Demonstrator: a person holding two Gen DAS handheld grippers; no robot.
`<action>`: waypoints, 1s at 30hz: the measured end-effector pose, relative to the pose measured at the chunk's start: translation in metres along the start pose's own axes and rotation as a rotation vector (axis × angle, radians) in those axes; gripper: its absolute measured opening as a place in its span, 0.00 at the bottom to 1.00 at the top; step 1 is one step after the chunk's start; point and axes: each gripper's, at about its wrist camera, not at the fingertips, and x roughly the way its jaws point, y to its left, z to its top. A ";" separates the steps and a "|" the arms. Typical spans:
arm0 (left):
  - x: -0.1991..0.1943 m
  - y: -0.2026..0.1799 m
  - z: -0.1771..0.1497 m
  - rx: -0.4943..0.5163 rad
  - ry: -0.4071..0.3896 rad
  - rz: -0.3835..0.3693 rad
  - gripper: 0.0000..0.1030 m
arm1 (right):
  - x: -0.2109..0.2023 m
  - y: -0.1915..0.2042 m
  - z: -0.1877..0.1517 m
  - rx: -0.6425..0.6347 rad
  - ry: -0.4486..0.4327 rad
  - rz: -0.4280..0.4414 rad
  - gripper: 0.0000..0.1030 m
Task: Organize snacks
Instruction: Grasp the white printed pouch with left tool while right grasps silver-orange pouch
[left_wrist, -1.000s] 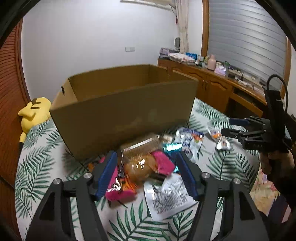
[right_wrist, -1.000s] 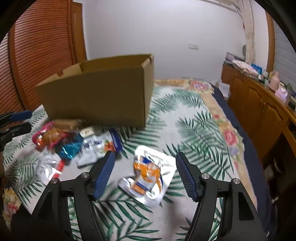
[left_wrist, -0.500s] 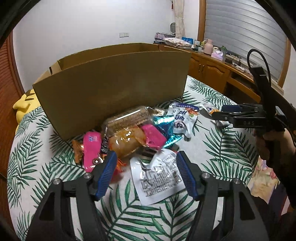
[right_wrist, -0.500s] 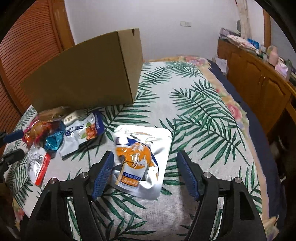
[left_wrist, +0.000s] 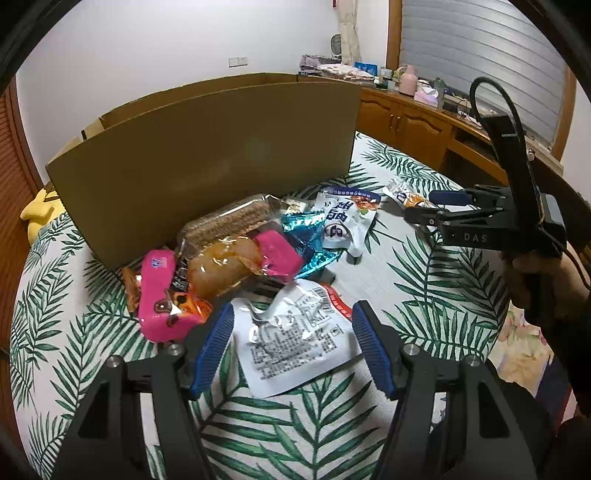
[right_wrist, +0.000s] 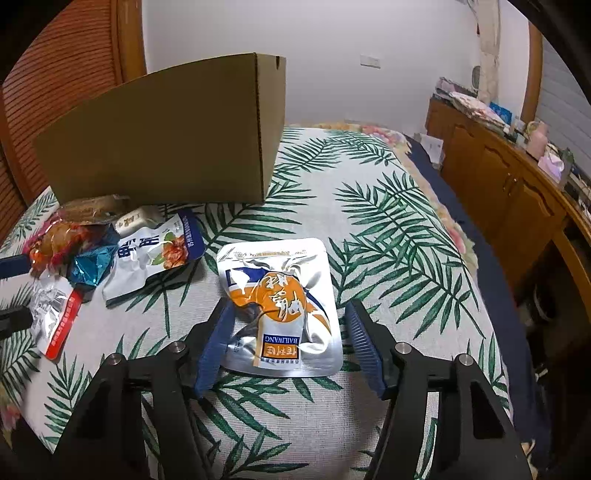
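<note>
Right gripper (right_wrist: 288, 343), jaws spread wide, is straddling the silver-and-orange pouch (right_wrist: 280, 295) lying flat on the palm-print tablecloth (right_wrist: 388, 229). Left gripper (left_wrist: 291, 347), likewise open, is flanking a white foil packet (left_wrist: 295, 339). Beyond, the snack pile (left_wrist: 236, 254) is sitting against the cardboard box (left_wrist: 207, 158).

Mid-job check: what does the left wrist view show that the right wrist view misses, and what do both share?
Only the left wrist view: the pink snack pack, the wafer pack and the whole open right tool.

Only the right wrist view: the printed front of the orange-and-silver pouch between that tool's fingers.

Both: the cardboard box, the blue-and-white pouch and the silver-and-red pouch.
</note>
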 end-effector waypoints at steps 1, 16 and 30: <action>0.002 -0.001 0.000 -0.002 0.005 0.005 0.65 | 0.000 0.000 0.000 0.001 0.001 0.001 0.62; 0.022 0.000 -0.002 -0.084 0.036 0.020 0.72 | 0.001 0.001 0.000 -0.003 -0.002 -0.003 0.62; 0.019 -0.005 -0.008 -0.121 0.035 -0.025 0.67 | -0.001 0.003 0.000 -0.009 -0.006 -0.012 0.61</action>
